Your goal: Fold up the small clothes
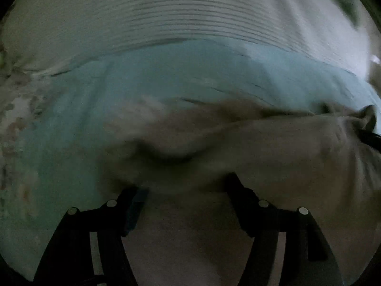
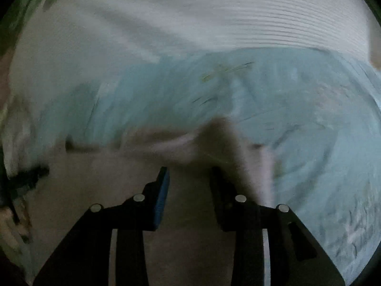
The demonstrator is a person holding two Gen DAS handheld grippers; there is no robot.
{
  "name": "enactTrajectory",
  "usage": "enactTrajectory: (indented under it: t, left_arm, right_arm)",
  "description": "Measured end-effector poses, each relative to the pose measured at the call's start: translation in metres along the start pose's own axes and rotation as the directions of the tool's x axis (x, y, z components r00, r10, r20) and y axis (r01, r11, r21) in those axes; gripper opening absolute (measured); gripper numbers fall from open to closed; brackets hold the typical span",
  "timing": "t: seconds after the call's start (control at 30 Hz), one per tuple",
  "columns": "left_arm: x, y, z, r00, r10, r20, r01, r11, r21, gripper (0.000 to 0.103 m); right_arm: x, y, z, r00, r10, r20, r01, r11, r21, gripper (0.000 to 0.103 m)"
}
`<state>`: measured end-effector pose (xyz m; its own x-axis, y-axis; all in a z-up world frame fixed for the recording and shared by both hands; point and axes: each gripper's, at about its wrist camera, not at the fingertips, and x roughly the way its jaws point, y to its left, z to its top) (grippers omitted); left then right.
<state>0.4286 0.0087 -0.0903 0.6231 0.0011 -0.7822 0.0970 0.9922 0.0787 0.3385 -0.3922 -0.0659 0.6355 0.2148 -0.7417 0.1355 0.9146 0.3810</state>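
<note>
Both my tools, left tool [image 1: 183, 186] and right tool [image 2: 189, 171], stand wide over the soft beige cloth [image 1: 273, 157], its fold at 12 o'clock, ready to pinch

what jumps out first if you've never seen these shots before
A beige cloth fills the lower middle of both views, bunched up right in front of each tool. Under it lies a light blue sheet spreading across the middle, with a white ribbed fabric banding the top. The left tool and right tool stand with fingers apart, cloth between them; both views are blurred.
</note>
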Motion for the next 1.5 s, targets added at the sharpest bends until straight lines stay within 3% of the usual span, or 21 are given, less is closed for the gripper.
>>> enactTrajectory:
  t: [0.1,0.23,0.4,0.47,0.53,0.6,0.83,0.93,1.17,1.33,1.5]
  left_arm:
    - [-0.008,0.036,0.003,1.000,-0.027,0.011,0.029,0.990,-0.137,0.067]
    - [-0.037,0.051,-0.033,0.999,-0.037,0.030,0.042,0.982,-0.183,0.067]
    - [-0.093,0.039,-0.089,0.993,-0.097,0.067,0.109,0.972,-0.208,0.068]
    - [-0.115,0.032,-0.114,0.991,-0.111,0.077,0.126,0.965,-0.231,0.072]
    - [-0.136,0.031,-0.134,0.987,-0.130,0.098,0.152,0.952,-0.267,0.080]
    - [-0.152,0.030,-0.160,0.980,-0.170,0.101,0.193,0.929,-0.314,0.081]
    - [-0.159,0.022,-0.211,0.974,-0.218,0.056,0.221,0.882,-0.417,0.081]
    - [-0.152,0.014,-0.219,0.969,-0.244,0.031,0.234,0.874,-0.427,0.081]
    - [-0.134,0.007,-0.220,0.959,-0.281,0.041,0.263,0.827,-0.497,0.084]
    - [-0.117,0.014,-0.209,0.972,-0.229,0.061,0.225,0.814,-0.536,0.084]
    - [-0.098,0.031,-0.189,0.972,-0.219,0.088,0.227,0.762,-0.607,0.084]
  right_arm:
    - [-0.022,0.001,-0.015,0.999,0.051,0.006,-0.051,0.999,0.001,0.047]
    - [-0.057,0.009,-0.058,0.993,0.122,0.002,-0.122,0.992,-0.027,0.051]
    - [-0.092,0.017,-0.107,0.984,0.177,0.002,-0.177,0.984,-0.022,0.057]
    - [-0.103,0.018,-0.126,0.980,0.197,0.003,-0.197,0.980,-0.018,0.059]
    - [-0.106,0.017,-0.137,0.979,0.203,-0.004,-0.203,0.979,-0.009,0.060]
    - [-0.111,0.018,-0.148,0.979,0.204,-0.006,-0.204,0.979,0.004,0.060]
    - [-0.123,0.020,-0.172,0.978,0.206,-0.014,-0.206,0.978,0.025,0.061]
    - [-0.128,0.024,-0.178,0.977,0.211,-0.011,-0.211,0.977,0.014,0.061]
    - [-0.133,0.024,-0.185,0.977,0.213,-0.014,-0.213,0.977,0.015,0.065]
    - [-0.132,0.026,-0.184,0.980,0.197,-0.011,-0.197,0.980,0.009,0.065]
    - [-0.126,0.025,-0.177,0.980,0.200,-0.009,-0.200,0.980,0.002,0.065]
